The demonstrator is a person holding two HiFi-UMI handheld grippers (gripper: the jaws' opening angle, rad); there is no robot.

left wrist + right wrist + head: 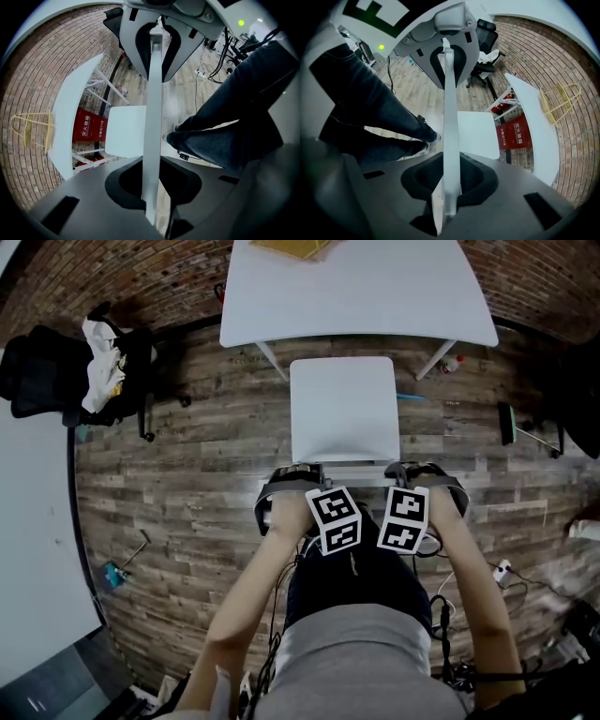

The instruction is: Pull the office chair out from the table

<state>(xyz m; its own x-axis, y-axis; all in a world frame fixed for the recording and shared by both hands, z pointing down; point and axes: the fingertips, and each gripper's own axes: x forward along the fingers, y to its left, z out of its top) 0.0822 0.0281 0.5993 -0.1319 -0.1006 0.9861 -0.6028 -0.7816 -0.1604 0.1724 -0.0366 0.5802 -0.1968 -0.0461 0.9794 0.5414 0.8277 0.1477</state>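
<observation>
Clamping the backrest (152,93) edge of the office chair (342,409), left gripper (292,476) and right gripper (412,472) sit side by side. Its seat (342,395) lies at 12 o'clock from them (just short of the white tabletop (375,296))

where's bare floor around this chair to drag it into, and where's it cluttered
Bare plank floor lies left of the white square-seated chair, up to the black office chair. The white table is mostly bare on top. Crowded: cables and a white power strip on the floor at the right.
</observation>
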